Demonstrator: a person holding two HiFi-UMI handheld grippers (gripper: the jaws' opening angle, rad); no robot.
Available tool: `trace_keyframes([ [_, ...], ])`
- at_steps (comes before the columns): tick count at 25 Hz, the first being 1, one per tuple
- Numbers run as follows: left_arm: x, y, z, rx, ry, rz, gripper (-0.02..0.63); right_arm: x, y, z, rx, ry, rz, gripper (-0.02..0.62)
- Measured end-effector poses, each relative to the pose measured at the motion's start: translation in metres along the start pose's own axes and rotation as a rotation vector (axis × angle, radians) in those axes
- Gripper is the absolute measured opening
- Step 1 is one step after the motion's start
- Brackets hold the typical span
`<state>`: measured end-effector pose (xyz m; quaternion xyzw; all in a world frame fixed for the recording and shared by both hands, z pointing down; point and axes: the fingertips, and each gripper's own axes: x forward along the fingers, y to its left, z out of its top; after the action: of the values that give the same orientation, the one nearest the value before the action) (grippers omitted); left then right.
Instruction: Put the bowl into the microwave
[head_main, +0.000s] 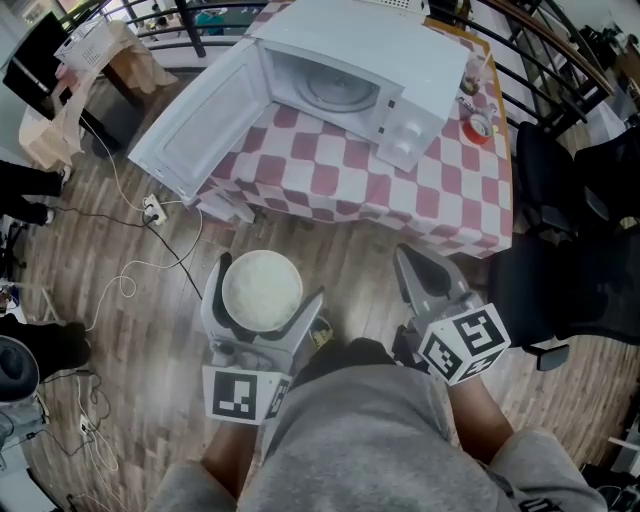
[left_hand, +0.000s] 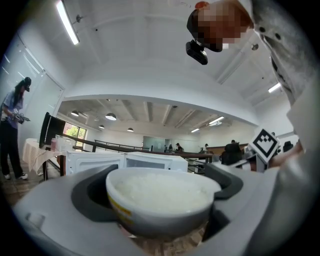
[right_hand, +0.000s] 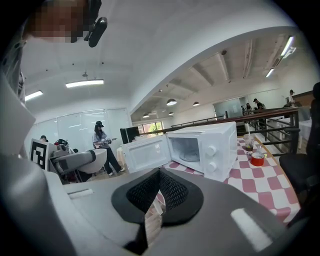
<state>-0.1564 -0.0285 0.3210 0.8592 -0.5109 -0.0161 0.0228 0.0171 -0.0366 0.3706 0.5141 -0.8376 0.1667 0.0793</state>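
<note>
checkered tablecloth (head_main: 330, 180) | red container (head_main: 478, 128) on its right side | black chair (head_main: 570, 270) beside | cables (head_main: 125, 283) on floor (head_main: 350, 290)

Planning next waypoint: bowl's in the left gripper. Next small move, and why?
Probably carry the bowl forward toward the microwave: the left gripper is shut on it, short of the table, and the door stands open.

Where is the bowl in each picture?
Head view: the bowl is low and left of middle, held in the left gripper.
Left gripper view: it fills the bottom middle, clamped between the jaws.
Right gripper view: it is small, at the left, in the left gripper.
Shared landmark: the open microwave beyond the bowl.
</note>
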Motion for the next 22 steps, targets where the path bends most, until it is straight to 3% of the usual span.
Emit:
trace_keyframes([
  [22,0.015,0.010,0.006,0.003,-0.008,-0.020,0.538,0.015,-0.005,0.012,-0.001,-0.024,-0.023,-0.002],
])
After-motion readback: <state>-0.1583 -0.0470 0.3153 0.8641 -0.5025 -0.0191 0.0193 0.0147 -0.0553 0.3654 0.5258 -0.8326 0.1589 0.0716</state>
